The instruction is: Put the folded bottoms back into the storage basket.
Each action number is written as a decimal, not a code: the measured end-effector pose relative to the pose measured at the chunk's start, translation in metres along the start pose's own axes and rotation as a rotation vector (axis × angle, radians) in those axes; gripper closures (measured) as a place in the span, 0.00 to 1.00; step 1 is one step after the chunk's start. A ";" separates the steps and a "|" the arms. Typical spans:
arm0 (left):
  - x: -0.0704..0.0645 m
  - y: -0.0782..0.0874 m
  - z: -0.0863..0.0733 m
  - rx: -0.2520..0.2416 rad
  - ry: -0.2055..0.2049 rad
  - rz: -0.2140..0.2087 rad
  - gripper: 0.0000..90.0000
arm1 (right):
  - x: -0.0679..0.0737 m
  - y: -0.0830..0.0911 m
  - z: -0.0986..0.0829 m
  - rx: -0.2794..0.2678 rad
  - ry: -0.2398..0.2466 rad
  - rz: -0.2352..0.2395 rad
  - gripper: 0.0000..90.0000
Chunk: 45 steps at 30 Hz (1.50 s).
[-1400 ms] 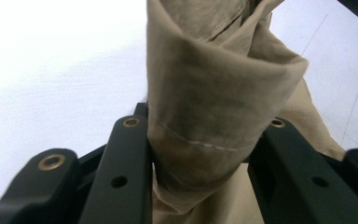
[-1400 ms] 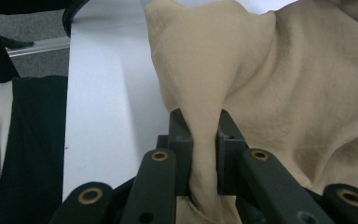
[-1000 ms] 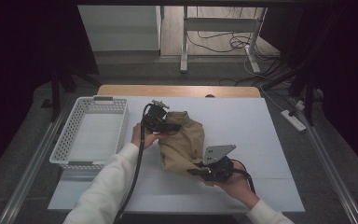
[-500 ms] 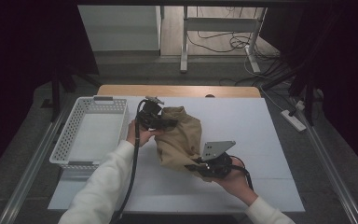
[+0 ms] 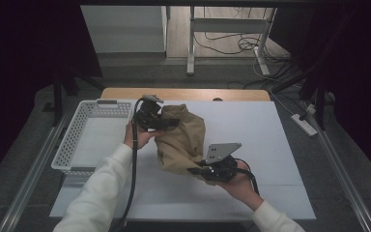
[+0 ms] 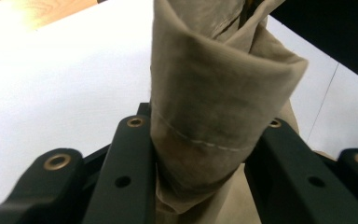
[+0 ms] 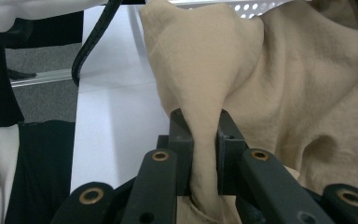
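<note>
Nearest the person, the right tool (image 5: 200, 170) pinches the tan cloth's (image 5: 181, 137) near edge. The cloth, now lifted and bunched above the white tabletop (image 5: 251, 130), has moved toward the white basket (image 5: 77, 140). Beyond, the left tool (image 5: 166, 123) clamps its far fold, suggesting folding or basket transfer.

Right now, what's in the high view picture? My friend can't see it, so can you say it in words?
A person holds a tan cloth above a white table with two hand-held grippers: the left hand-held gripper clamps its far end, the right hand-held gripper its near edge. A white basket sits at the table's left.
</note>
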<state>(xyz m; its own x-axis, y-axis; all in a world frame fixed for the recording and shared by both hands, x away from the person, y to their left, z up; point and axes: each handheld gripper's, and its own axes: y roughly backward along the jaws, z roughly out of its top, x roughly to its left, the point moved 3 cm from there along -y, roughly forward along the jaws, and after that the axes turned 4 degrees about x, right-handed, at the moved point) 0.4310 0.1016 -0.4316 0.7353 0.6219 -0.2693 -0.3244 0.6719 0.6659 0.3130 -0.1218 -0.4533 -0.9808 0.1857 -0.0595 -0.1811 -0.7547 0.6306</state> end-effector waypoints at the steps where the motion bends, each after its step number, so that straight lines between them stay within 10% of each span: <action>1: 0.000 0.002 0.000 -0.004 0.002 0.001 0.78 | 0.000 -0.001 0.001 -0.001 0.001 0.001 0.89; 45: 0.025 0.097 -0.024 -0.114 0.020 0.086 0.78 | 0.007 -0.045 0.065 -0.061 0.029 0.034 0.89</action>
<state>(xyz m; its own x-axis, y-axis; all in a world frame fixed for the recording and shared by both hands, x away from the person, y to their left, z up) 0.4032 0.1919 -0.3907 0.6902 0.6863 -0.2296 -0.4519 0.6565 0.6039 0.3190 -0.0458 -0.4316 -0.9879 0.1420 -0.0621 -0.1513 -0.7975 0.5840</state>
